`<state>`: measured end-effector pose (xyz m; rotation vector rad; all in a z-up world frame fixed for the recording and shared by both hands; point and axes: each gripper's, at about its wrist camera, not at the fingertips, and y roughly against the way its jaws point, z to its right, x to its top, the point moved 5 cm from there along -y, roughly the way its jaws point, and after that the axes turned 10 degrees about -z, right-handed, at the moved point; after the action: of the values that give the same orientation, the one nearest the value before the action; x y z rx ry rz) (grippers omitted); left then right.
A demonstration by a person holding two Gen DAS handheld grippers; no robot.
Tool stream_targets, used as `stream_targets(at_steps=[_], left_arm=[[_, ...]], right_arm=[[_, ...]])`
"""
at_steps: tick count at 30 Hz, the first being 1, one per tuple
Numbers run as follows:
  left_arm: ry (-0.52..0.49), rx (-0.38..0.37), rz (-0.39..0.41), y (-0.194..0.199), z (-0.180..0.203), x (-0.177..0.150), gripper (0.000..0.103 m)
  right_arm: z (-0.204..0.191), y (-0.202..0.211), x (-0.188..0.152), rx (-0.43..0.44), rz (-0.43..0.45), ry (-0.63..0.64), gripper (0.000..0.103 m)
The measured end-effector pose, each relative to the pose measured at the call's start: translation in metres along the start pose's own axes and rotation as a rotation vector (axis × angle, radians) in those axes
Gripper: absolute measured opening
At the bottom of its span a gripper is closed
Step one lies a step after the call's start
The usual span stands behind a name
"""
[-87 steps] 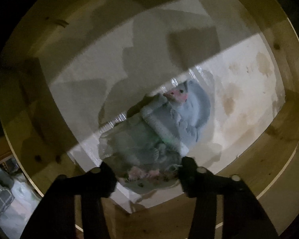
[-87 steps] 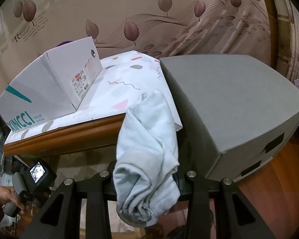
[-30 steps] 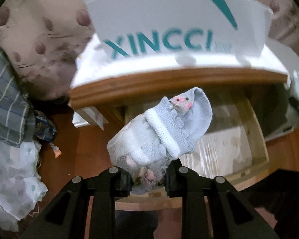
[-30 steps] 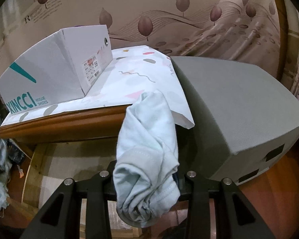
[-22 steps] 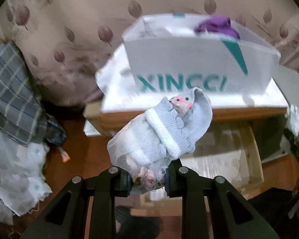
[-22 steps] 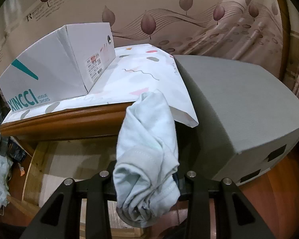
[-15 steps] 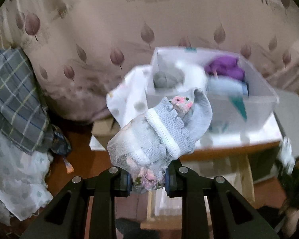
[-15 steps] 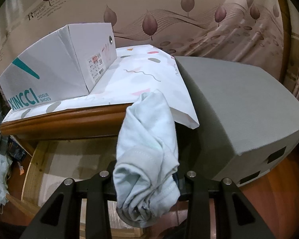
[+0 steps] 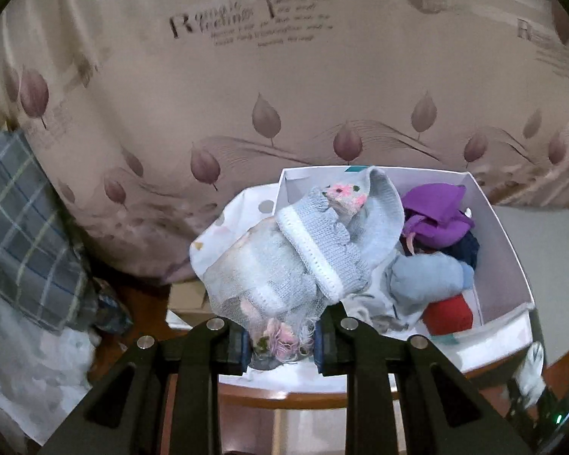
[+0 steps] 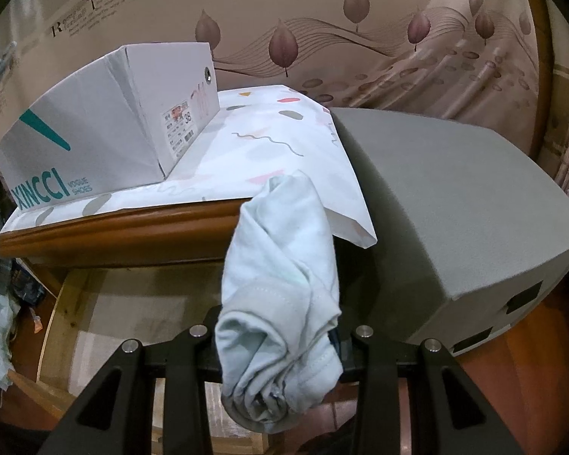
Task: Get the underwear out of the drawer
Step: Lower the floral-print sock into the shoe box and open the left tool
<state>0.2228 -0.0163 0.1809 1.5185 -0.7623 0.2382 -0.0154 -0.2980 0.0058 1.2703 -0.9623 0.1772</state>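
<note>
The left gripper (image 9: pixel 281 341) clamps the grey knit underwear (image 9: pixel 303 254), which extends forward beyond its fingertips. The right gripper (image 10: pixel 278 345) clamps the pale rolled underwear (image 10: pixel 280 284) between its fingers.

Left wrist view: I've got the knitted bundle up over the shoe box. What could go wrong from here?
1. The left claw pinches only the frilly bottom edge of the grey knitted bundle; the bulk hangs free and could slip out.
2. The white shoe box already holds rolled clothes such as the purple roll, so a drop may land on top and roll off.
3. The right claw holds the pale rolled underwear above the open drawer; slipping returns it there.
</note>
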Motion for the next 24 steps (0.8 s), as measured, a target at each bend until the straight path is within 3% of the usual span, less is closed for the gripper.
stream_targets(at_steps=[9,18,24], left_arm=[[-0.038,0.018,-0.041,-0.046,0.022,0.02,0.022],[-0.008,0.004,-0.125,-0.09,0.022,0.011,0.022],[0.013,-0.003,-0.14,-0.103,0.021,0.009,0.022]], right_arm=[[0.002,-0.003,0.002,0.004,-0.01,-0.01,0.037],[0.013,-0.002,0.005,0.002,0.002,-0.055,0.037],[0.019,-0.002,0.005,-0.011,-0.003,-0.081,0.037]])
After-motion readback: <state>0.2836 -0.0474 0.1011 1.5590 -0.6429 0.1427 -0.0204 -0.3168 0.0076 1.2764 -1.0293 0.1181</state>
